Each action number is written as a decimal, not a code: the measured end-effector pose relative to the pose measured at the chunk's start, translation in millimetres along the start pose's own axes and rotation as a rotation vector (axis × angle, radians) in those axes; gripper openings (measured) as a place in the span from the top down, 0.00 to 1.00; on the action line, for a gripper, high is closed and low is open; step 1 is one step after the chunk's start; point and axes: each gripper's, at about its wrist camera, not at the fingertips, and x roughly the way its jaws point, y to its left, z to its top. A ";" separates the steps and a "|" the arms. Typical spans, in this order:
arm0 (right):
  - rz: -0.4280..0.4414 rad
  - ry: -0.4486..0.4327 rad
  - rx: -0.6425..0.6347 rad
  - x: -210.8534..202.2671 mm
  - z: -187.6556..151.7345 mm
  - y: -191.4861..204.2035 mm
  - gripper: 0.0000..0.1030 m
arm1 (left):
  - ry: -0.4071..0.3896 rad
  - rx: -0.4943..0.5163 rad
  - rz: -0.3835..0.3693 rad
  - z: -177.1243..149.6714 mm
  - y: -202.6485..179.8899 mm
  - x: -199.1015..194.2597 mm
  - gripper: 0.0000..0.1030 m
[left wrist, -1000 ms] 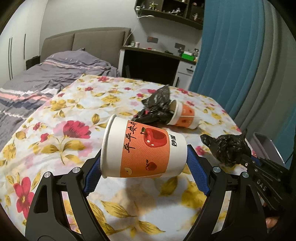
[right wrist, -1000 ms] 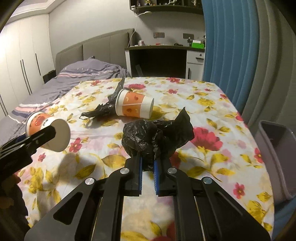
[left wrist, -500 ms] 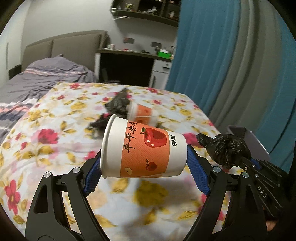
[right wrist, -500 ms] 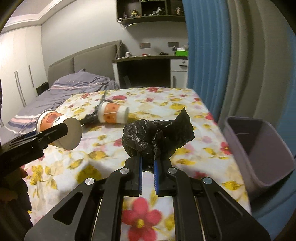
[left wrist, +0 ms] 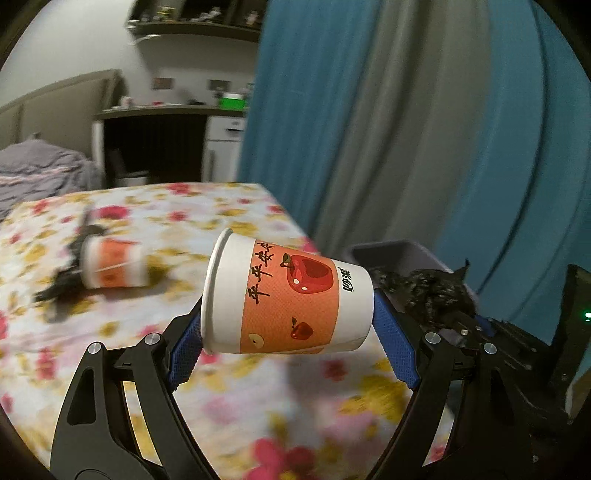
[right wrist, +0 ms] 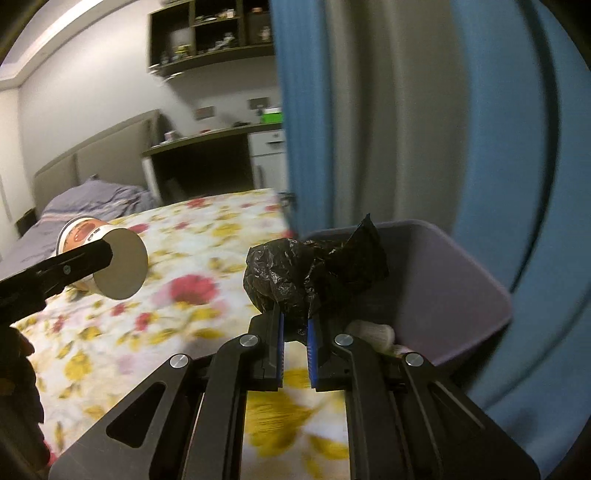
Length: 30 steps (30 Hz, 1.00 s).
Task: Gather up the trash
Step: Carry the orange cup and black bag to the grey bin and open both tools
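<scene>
My left gripper [left wrist: 288, 328] had its blue pads spread wide and clamped end to end on a paper cup [left wrist: 286, 295], one pad at the rim, the other at the base, so the cup lay sideways w/ its orange apple-print band facing the cam. My right gripper [right wrist: 294, 325] was nearly closed, pads pinching the bottom of a crumpled black plastic bag [right wrist: 314, 273], which stuck up above the fingertips. From the right cam the bag sat in front of the grey bin [right wrist: 461, 280], which stood just beside the bed edge, against the blue curtain [right wrist: 517, 147]; something pale lay inside the bin, couldn't tell what. Same cam showed the left gripper off to the left w/ the cup's round base pointing at me. Further out on the floral bedspread [left wrist: 240, 406] a second paper cup [left wrist: 114, 266] lay on its side, touching another bit of black plastic [left wrist: 62, 280], well apart from both grippers. Behind that: grey bedding at the headboard end, a dark desk [right wrist: 207, 155] and wall shelves [right wrist: 214, 33]. Left view was blurred, so fine detail on the far trash wasn't readable.
</scene>
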 end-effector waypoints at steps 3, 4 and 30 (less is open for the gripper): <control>-0.038 -0.003 0.038 4.7 2.7 -24.3 0.89 | 0.013 0.017 -0.053 6.8 -23.3 20.1 0.20; -0.046 -0.002 0.047 5.5 3.5 -29.9 0.89 | 0.014 0.025 -0.070 9.4 -30.9 26.5 0.20; -0.108 0.071 0.131 42.2 -12.8 -85.9 0.89 | 0.107 0.055 -0.245 18.4 -114.6 121.7 0.20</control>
